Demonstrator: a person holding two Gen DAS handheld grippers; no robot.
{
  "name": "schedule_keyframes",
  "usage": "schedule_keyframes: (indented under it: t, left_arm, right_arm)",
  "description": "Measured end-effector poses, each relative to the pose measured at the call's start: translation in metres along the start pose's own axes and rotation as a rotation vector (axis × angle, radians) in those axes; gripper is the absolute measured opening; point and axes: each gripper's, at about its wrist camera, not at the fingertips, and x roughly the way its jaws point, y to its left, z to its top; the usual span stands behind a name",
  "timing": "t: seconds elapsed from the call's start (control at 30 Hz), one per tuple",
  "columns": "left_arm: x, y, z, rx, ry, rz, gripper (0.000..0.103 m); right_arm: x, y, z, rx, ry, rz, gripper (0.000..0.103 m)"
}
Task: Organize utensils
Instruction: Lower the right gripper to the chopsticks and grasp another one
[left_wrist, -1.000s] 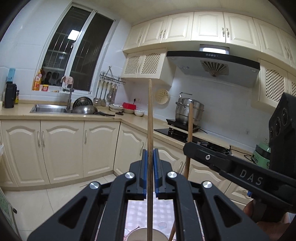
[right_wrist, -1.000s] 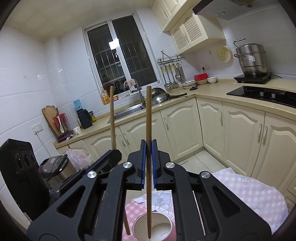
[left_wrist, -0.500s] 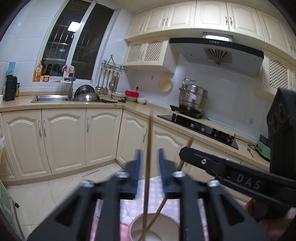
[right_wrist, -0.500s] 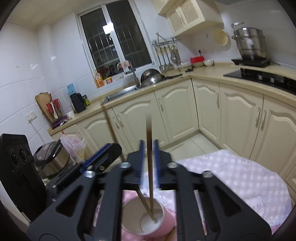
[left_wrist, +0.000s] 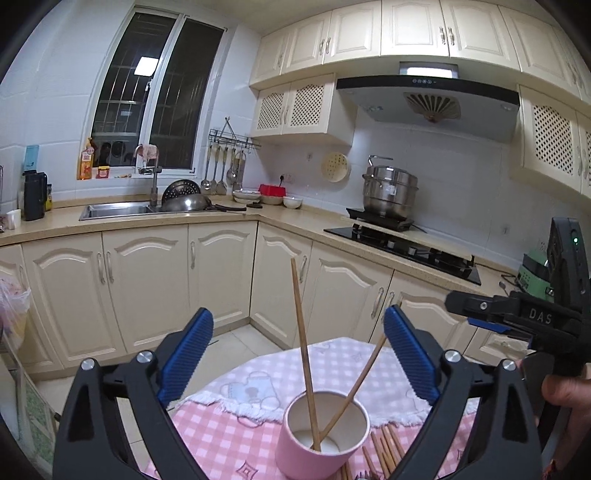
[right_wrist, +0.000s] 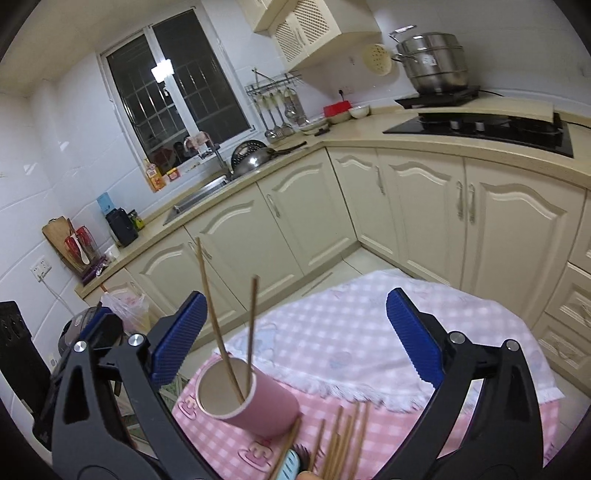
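Your left gripper (left_wrist: 297, 360) gaping wide, gripping nothing, right gripper (right_wrist: 295, 339) likewise, two chopsticks (left_wrist: 303, 354) leaning in the pink cup (left_wrist: 321, 443) at 6 o'clock (loose chopsticks (right_wrist: 347, 439) lying beside it).

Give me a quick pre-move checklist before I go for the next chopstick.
1. Left gripper empty, jaws wide apart: ok.
2. Right gripper empty, jaws wide apart: ok.
3. Pink cup upright on the checked tablecloth: ok.
4. Two chopsticks in cup, leaning against the rim, apart from both grippers: ok.
5. Loose chopsticks lie on the cloth beside the cup, within view of the right wrist camera: ok.
6. Loose chopsticks separated enough for a single pick: not ok, they lie bunched together.
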Motion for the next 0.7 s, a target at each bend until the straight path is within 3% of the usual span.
schedule_keyframes:
  t: [0.33,0.7]
  left_arm:
    - [-0.009,-0.002,-0.015,0.029,0.092,0.027,0.091]
    - [-0.001,-0.011,-0.054,0.069,0.238,0.016,0.091]
  right_arm:
    - [-0.004,-0.027,-0.03,0.027,0.125,-0.077,0.096]
    - [-0.001,-0.042,-0.076,0.023,0.266,-0.154,0.096]
